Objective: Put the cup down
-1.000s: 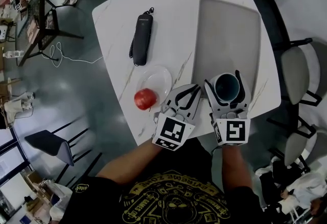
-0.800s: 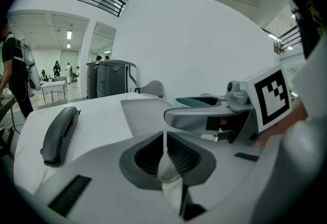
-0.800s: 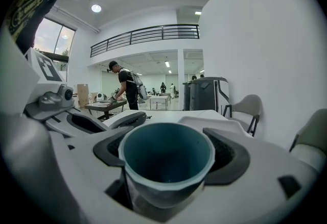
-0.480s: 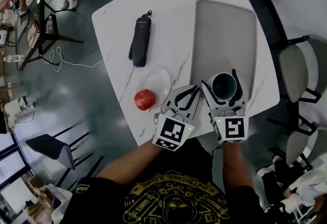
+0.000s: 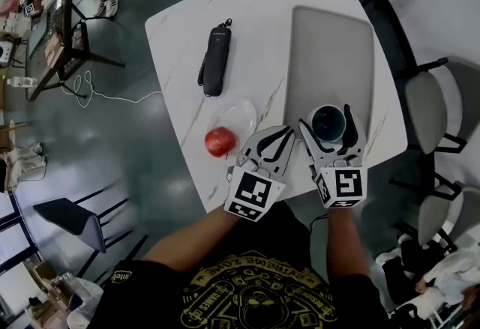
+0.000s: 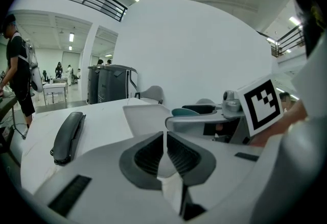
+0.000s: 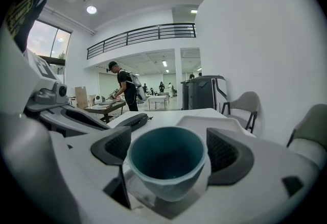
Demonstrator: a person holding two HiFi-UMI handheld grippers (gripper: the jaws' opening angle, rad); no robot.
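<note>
A teal cup (image 5: 328,124) (image 7: 167,162) stands upright at the near end of the grey tray (image 5: 330,50). My right gripper (image 5: 328,122) (image 7: 168,149) has its jaws around the cup. They have just been opening, and a gap shows beside the right pad (image 7: 225,152), so the cup is between the pads without being pressed. Just left of it, my left gripper (image 5: 279,136) (image 6: 165,136) hovers over the table's near edge with its jaws shut and nothing in them.
On the white marble table (image 5: 187,28) lie a black phone handset (image 5: 216,61) (image 6: 68,136) and a clear plate (image 5: 234,118), with a red fruit (image 5: 218,142) at the plate's near edge. Grey chairs (image 5: 427,110) stand to the right of the table.
The right gripper's jaws stand a little wider around the cup than a second ago. The cup and both grippers stay in much the same place.
</note>
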